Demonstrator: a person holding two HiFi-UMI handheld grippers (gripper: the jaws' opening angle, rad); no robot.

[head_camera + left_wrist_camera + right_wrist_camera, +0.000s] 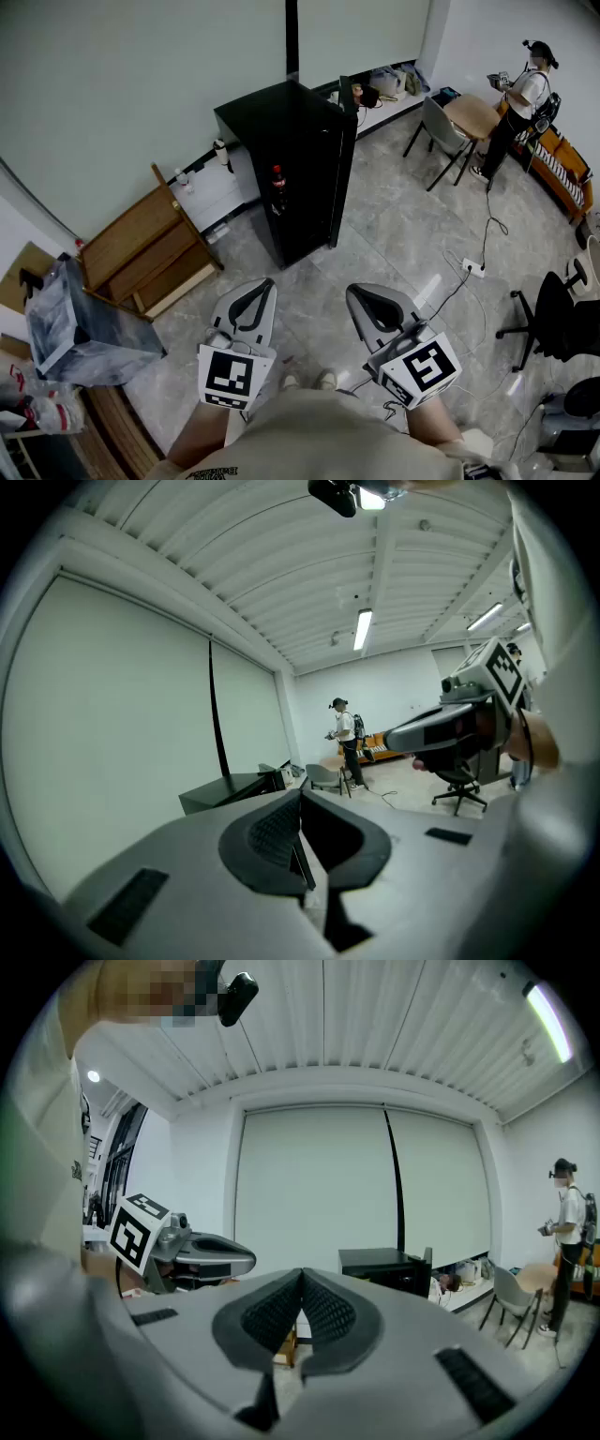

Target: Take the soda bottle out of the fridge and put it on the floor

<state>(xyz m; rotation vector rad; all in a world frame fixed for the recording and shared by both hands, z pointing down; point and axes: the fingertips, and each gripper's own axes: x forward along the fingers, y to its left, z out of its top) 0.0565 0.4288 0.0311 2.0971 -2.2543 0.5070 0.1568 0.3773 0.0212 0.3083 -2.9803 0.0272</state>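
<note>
Closed and empty, side by side: left gripper point(265, 284), right gripper point(353, 292), jaws of each pressed together on nothing. Soda bottle point(278, 190) upright in open black fridge point(309, 141), well ahead of both grippers. Task apparently not begun: approach, grasp, lift-out and set-down on floor point(394, 234) all remain.

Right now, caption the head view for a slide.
Left hand-held gripper and right hand-held gripper, shut, face open fridge holding soda bottle.
</note>
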